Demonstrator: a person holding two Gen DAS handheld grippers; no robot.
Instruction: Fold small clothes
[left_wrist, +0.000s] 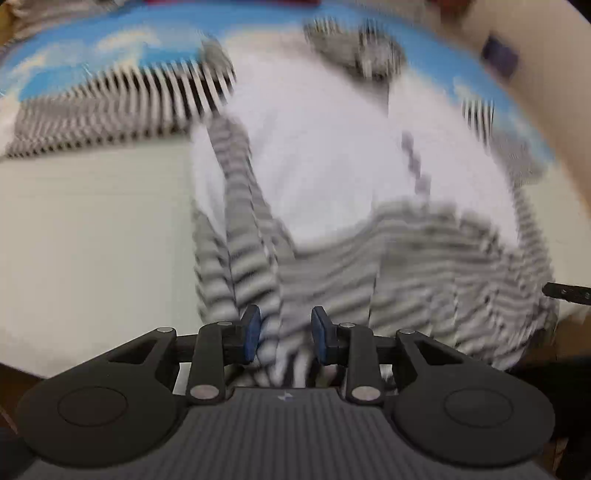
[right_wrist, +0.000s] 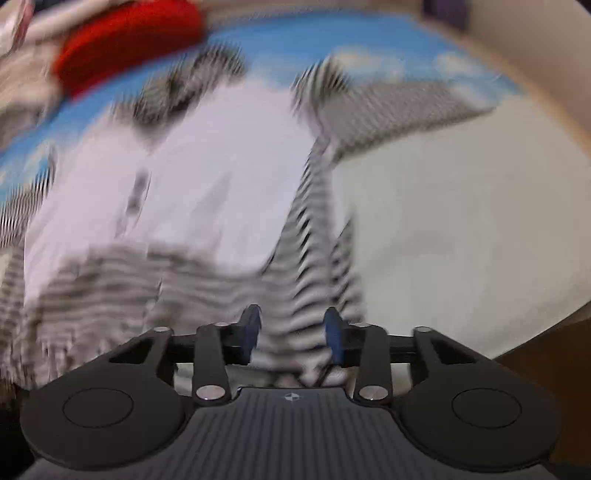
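Observation:
A small white top (left_wrist: 314, 147) with grey-striped sleeves and hem lies spread on the table, blurred in both views. In the left wrist view my left gripper (left_wrist: 285, 334) hangs over the striped hem at the garment's near left corner. Its blue pads (left_wrist: 252, 334) stand apart, and a raised striped fold (left_wrist: 251, 258) runs down between them. In the right wrist view the same top (right_wrist: 207, 177) fills the left half. My right gripper (right_wrist: 293, 332) is over the striped near right corner, jaws apart, with striped cloth (right_wrist: 310, 280) in the gap. One striped sleeve (left_wrist: 129, 99) stretches out to the left.
The garment rests on a cream surface (left_wrist: 92, 240) with a blue sky-print cloth (left_wrist: 74, 40) behind it. A red item (right_wrist: 125, 40) lies at the back left. A dark part (left_wrist: 565, 291) pokes in at the right edge. The table's near edge (right_wrist: 535, 339) curves past my right gripper.

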